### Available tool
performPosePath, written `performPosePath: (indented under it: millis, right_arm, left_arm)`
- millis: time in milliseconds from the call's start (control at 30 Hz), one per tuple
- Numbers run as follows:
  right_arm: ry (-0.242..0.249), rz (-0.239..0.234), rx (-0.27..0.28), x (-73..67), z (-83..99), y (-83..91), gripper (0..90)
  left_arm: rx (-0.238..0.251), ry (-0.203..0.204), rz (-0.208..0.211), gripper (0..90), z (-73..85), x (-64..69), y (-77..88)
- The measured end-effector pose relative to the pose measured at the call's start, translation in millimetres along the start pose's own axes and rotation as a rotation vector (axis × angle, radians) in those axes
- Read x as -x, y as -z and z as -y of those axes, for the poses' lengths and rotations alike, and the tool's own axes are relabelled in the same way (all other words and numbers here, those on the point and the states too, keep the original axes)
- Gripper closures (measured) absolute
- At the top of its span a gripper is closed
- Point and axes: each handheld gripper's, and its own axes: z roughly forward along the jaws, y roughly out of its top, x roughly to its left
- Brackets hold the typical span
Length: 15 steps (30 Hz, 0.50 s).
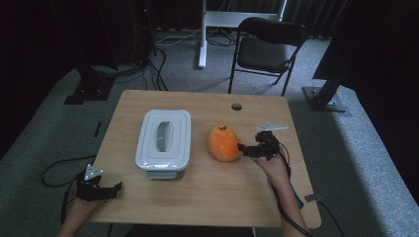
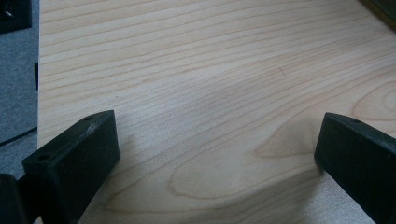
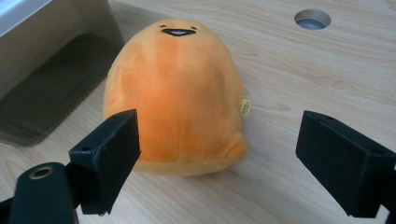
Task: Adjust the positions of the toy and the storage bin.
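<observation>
The left gripper sits at the near left corner of the wooden table, held in the person's left hand; in the left gripper view its jaws are spread wide, with bare wood grain between them and nothing held. Ahead of it and off to its right stands a white lidded container with a grey handle set into the lid, well apart from that gripper. Farther right lies the orange plush toy, egg-shaped with a small dark face at its far end, resting on the table just beside the container without touching it. The right gripper points at the toy from the toy's right side; in the right gripper view its jaws stand wide apart, the plush directly ahead between them, one jaw overlapping the toy's near edge and the other out over bare wood. Whether that jaw touches the plush I cannot tell. Beyond the toy a round cable hole is cut in the tabletop.
</observation>
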Motion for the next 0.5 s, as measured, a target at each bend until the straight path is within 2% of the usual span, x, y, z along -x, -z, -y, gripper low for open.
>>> performPosePath:
  millis: [500]
  right_arm:
    - [0.011, -0.038, -0.054, -3.7, -15.6, -36.6, 13.0]
  left_arm:
    - [0.000, 0.000, 0.000, 0.3, 0.0, 0.0, 0.0]
